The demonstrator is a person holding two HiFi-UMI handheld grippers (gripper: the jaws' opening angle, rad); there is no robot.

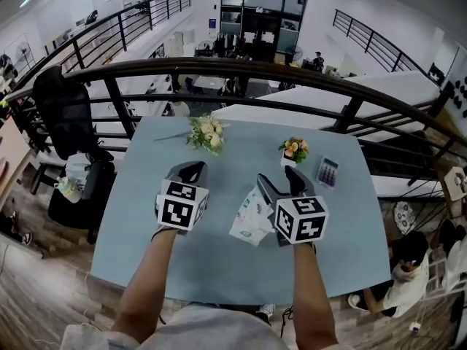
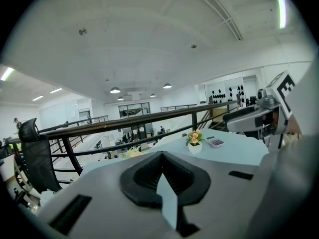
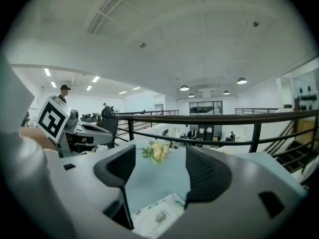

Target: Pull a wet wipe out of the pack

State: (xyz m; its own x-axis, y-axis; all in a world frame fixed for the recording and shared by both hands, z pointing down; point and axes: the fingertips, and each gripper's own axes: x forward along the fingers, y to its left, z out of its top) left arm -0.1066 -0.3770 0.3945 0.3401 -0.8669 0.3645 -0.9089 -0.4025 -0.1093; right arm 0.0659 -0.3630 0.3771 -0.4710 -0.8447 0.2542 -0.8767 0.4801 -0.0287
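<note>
Blue table (image 1: 139,224) was topped with the wipe pack (image 1: 250,217) near the middle, just below the right gripper (image 1: 279,181), jaws spread apart. Left gripper (image 1: 191,172) was pinched together, empty.

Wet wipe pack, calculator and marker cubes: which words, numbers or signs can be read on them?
Wet wipe pack: print too blurred to read.
Calculator: keys too small to read.
Marker cubes: black-and-white square patterns only, no words.
Nothing can be quoted.

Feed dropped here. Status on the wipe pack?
Left gripper shut, empty. Right gripper open over wet wipe pack, no grip. Nothing in the way.
</note>
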